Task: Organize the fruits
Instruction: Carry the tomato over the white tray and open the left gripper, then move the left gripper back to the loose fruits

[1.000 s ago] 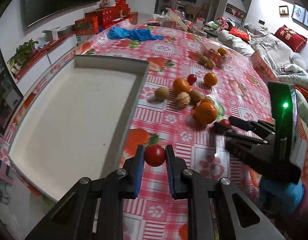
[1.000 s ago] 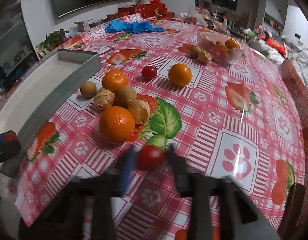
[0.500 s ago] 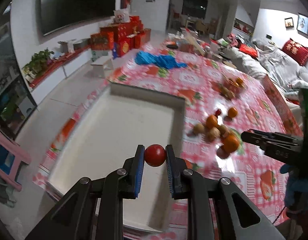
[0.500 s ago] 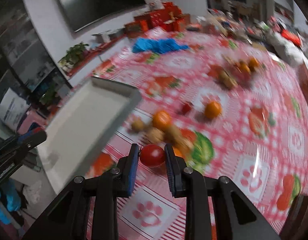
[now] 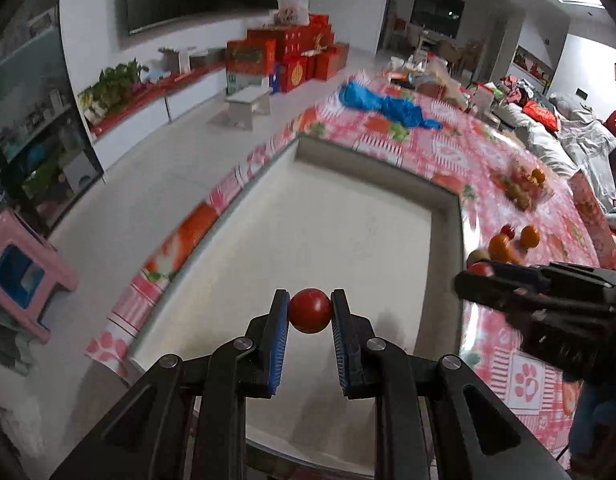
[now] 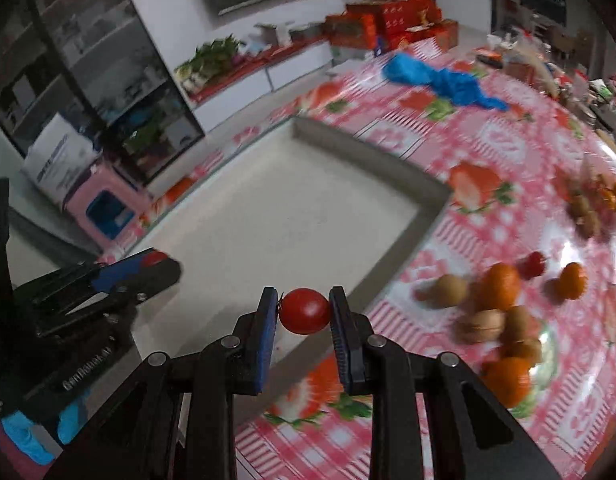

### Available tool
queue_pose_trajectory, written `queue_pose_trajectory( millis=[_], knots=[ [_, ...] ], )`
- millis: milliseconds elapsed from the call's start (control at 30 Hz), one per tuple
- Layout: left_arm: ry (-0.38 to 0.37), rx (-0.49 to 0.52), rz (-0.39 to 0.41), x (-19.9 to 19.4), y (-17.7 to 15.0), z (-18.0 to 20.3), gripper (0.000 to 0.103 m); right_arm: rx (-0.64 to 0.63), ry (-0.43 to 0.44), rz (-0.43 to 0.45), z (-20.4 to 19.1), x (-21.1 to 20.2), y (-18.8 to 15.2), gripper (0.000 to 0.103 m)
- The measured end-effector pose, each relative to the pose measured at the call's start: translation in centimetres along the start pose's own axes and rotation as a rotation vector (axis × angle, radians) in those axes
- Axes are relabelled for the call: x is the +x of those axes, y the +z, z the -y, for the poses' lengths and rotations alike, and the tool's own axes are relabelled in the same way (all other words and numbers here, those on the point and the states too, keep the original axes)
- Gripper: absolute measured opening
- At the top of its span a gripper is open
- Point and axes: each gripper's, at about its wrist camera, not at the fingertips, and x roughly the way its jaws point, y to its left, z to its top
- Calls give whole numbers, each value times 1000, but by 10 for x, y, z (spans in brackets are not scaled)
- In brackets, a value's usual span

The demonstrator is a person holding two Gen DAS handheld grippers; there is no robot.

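Tomato (image 5: 309,311) in each claw (image 5: 309,312), over tray (image 5: 445,196)

Each camera rides on its own gripper and looks steeply down along its fingers (image 5: 282,332), close above the bench (image 5: 447,152). The left view sits over the white tray (image 5: 339,232); the right view sits at the tray's (image 6: 292,208) edge. Both share the tray, the blue cloth (image 5: 383,104) and the far red boxes (image 6: 387,20).
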Motion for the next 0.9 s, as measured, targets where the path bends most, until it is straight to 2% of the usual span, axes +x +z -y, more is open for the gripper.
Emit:
queue_pose_trajectory(
  millis=[167, 700, 800, 867, 900],
  knots=[
    [3, -7, -27, 15, -11, -2, 22, -9, -7, -40, -3, 19, -5, 28],
    [30, 7, -55, 32, -20, -2, 23, -9, -18, -77, -5, 34, -6, 30],
    [40, 18, -48, 30, -22, 0, 23, -12, -6, -72, -5, 32, -6, 41],
    [33, 15, -53, 31, -23, 1, 23, -15, -8, -60, -6, 28, -6, 58],
    [31, 15, -57, 31, -24, 1, 23, -18, -28, -52, -6, 25, -7, 60]
  ],
)
